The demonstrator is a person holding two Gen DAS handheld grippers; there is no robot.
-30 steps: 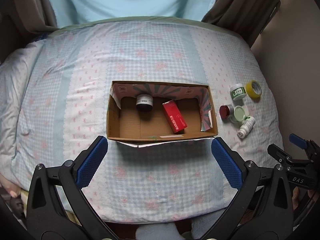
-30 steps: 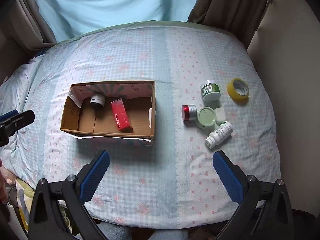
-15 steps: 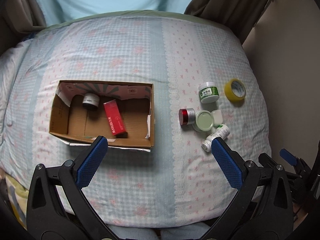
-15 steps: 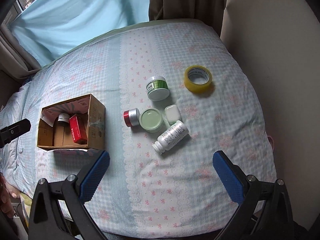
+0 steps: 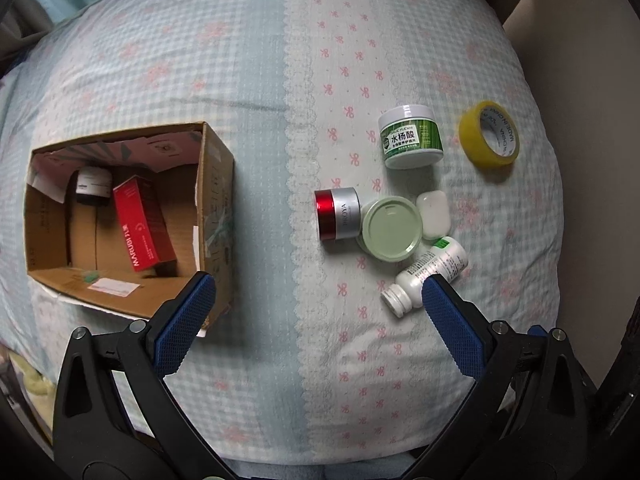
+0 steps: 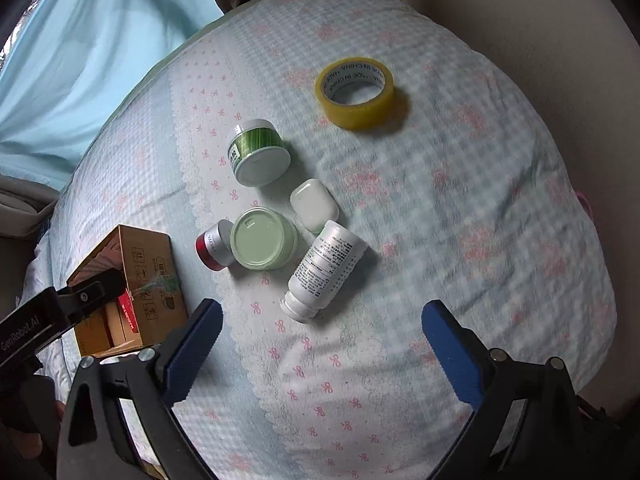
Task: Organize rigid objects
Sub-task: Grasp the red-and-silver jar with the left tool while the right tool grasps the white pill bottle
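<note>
A cardboard box (image 5: pixel 212 184) on the bed holds a red carton (image 5: pixel 142 224) and a dark jar (image 5: pixel 94 186). To its right lie a red-lidded jar (image 5: pixel 338 219), a pale green round jar (image 5: pixel 392 228), a small white case (image 5: pixel 433 215), a white bottle (image 5: pixel 426 270) on its side, a green-labelled jar (image 5: pixel 412 137) and a yellow tape roll (image 5: pixel 490 140). My left gripper (image 5: pixel 316 292) is open and empty, near the bottle. My right gripper (image 6: pixel 320 324) is open and empty just before the white bottle (image 6: pixel 326 270); the box (image 6: pixel 148 276) is at its left.
The bed has a checked blue and pink cover (image 5: pixel 248 80). A beige wall (image 6: pixel 520 32) stands at the right, a light blue curtain (image 6: pixel 88 48) at the back. The left gripper's body (image 6: pixel 52 316) shows at the left of the right wrist view.
Both grippers have moved right and closer to the bed, from over the box to the loose items. Both stay open and empty.
</note>
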